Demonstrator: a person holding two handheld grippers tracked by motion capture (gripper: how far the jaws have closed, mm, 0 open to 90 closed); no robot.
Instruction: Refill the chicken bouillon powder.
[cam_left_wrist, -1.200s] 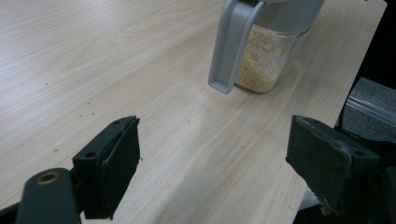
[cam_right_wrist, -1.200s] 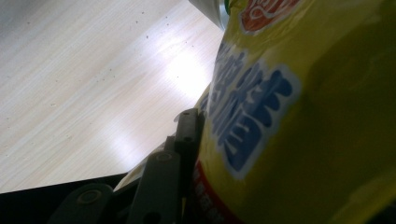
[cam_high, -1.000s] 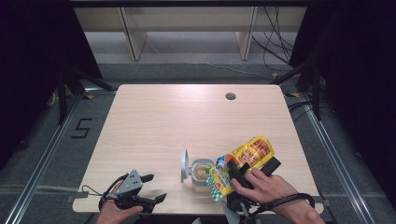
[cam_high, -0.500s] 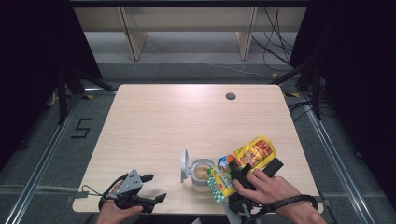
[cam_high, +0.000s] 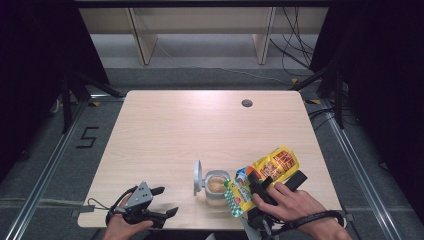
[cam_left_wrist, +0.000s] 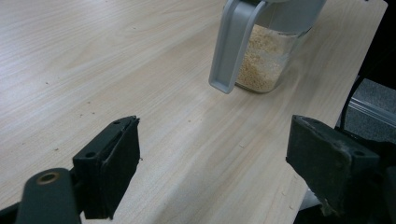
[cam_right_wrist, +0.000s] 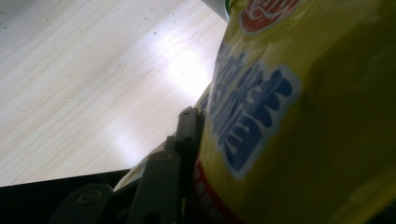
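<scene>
A yellow snack bag (cam_high: 272, 167) lies tilted in my right gripper (cam_high: 276, 178), which is shut on it; a hand rests over the gripper. The bag's green-checked end (cam_high: 235, 197) hangs low beside a clear jar (cam_high: 216, 189) of beige granules, whose grey flip lid (cam_high: 198, 177) stands open. In the right gripper view the bag (cam_right_wrist: 303, 116) presses against one finger (cam_right_wrist: 187, 135) and hides the other. My left gripper (cam_high: 168, 200) sits near the table's front left edge, open and holding nothing. In the left gripper view the jar (cam_left_wrist: 266, 65) and its lid (cam_left_wrist: 233, 46) stand beyond the open gripper (cam_left_wrist: 215, 163).
The pale wooden table (cam_high: 200, 125) has a round cable hole (cam_high: 246, 103) at the back right. Shelf legs (cam_high: 142, 35) stand on the floor behind it. Metal rails (cam_high: 45, 175) run along both sides, and the front edge is close to both hands.
</scene>
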